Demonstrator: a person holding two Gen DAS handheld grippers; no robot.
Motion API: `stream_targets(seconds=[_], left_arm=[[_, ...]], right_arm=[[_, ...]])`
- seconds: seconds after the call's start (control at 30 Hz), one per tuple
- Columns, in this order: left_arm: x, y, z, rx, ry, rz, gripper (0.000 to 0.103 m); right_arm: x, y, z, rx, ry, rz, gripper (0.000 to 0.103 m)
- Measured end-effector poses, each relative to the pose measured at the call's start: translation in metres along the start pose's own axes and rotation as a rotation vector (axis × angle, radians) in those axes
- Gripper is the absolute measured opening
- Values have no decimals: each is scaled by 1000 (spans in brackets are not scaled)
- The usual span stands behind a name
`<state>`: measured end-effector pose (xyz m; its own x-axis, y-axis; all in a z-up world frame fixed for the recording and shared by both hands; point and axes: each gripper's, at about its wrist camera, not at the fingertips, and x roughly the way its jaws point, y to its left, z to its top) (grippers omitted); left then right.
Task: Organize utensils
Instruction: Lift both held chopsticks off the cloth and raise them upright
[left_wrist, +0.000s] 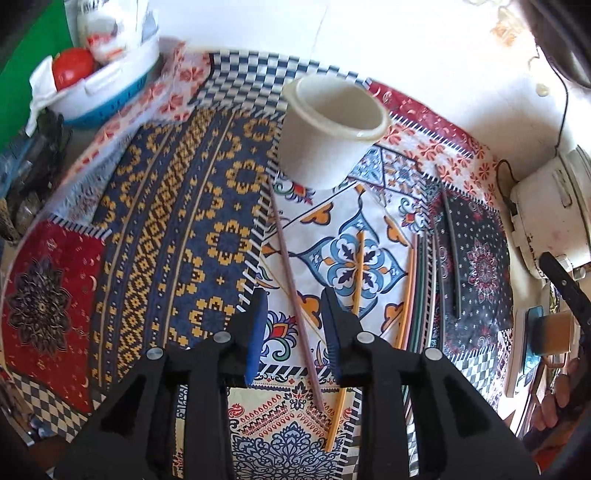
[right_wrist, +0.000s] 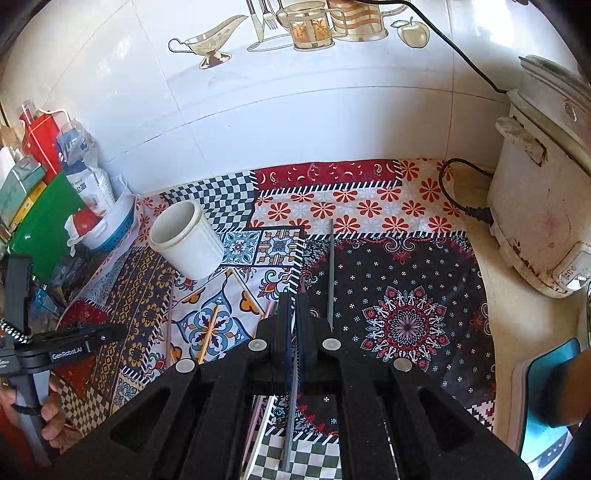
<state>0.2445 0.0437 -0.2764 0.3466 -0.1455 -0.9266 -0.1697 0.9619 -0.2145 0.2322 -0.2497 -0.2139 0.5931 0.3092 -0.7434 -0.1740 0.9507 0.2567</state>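
A white ceramic utensil cup (left_wrist: 330, 129) stands upright on the patterned cloth; it also shows in the right wrist view (right_wrist: 186, 240). Several chopsticks lie loose on the cloth: a mauve one (left_wrist: 291, 295), an orange one (left_wrist: 356, 280), a pink-orange pair (left_wrist: 406, 295) and a grey one (left_wrist: 452, 254). My left gripper (left_wrist: 295, 325) is open, its jaws straddling the mauve chopstick just above the cloth. My right gripper (right_wrist: 295, 306) is shut on a grey chopstick (right_wrist: 291, 424) that runs down between the fingers. Another grey chopstick (right_wrist: 331, 273) lies just right of it.
A white rice cooker (right_wrist: 539, 206) with its black cord (right_wrist: 458, 199) stands at the right. A blue-and-white basket (right_wrist: 107, 229) holding a tomato, a green board (right_wrist: 40, 225) and boxes crowd the left. The tiled wall is behind. A teal-edged book (right_wrist: 546, 406) lies front right.
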Motion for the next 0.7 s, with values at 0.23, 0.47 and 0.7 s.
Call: stream_targets(seconds=[0.23, 0.47, 0.7], left_arm=[[32, -1, 3, -5, 56, 1, 28], [63, -4, 12, -7, 108, 11, 28], [82, -4, 15, -12, 152, 5, 28]], right_arm=[[9, -5, -2, -6, 37, 10, 2], [31, -15, 6, -9, 82, 32, 17], [62, -32, 23, -29, 118, -16, 40]])
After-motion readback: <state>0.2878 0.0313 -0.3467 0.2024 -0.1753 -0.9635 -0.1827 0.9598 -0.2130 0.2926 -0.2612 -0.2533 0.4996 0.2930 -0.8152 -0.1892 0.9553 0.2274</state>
